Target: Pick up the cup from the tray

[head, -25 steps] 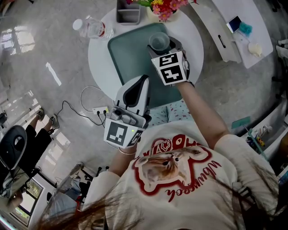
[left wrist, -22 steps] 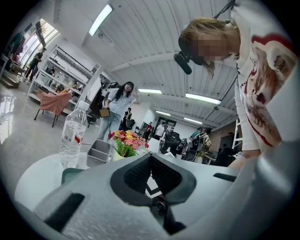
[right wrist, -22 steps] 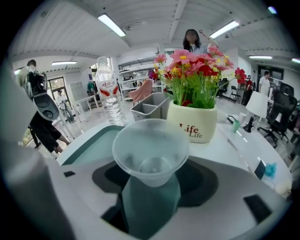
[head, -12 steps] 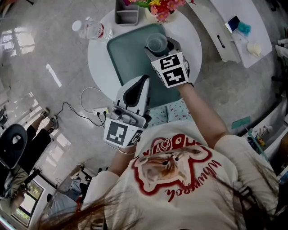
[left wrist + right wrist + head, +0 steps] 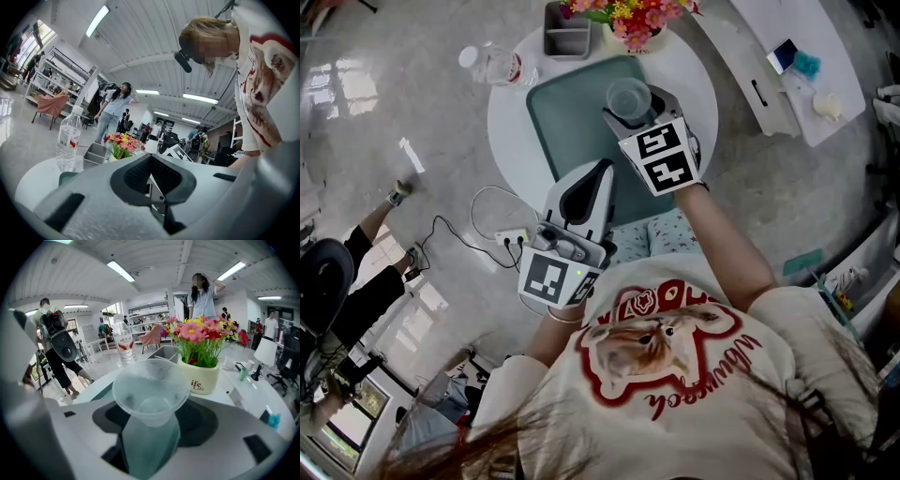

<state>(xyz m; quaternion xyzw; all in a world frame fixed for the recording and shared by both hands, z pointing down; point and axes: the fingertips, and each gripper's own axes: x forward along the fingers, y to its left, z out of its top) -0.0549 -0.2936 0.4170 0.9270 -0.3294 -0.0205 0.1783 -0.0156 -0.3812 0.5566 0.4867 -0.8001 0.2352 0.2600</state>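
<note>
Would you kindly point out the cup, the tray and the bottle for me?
cup (image 5: 151, 401): right gripper view, its inside, below the rim.
tray (image 5: 572, 117): head view, bare floor left of the cup.
bottle (image 5: 68, 143): left gripper view, middle of its body.

"Life" printed on the cream flower pot (image 5: 202, 378)
</note>
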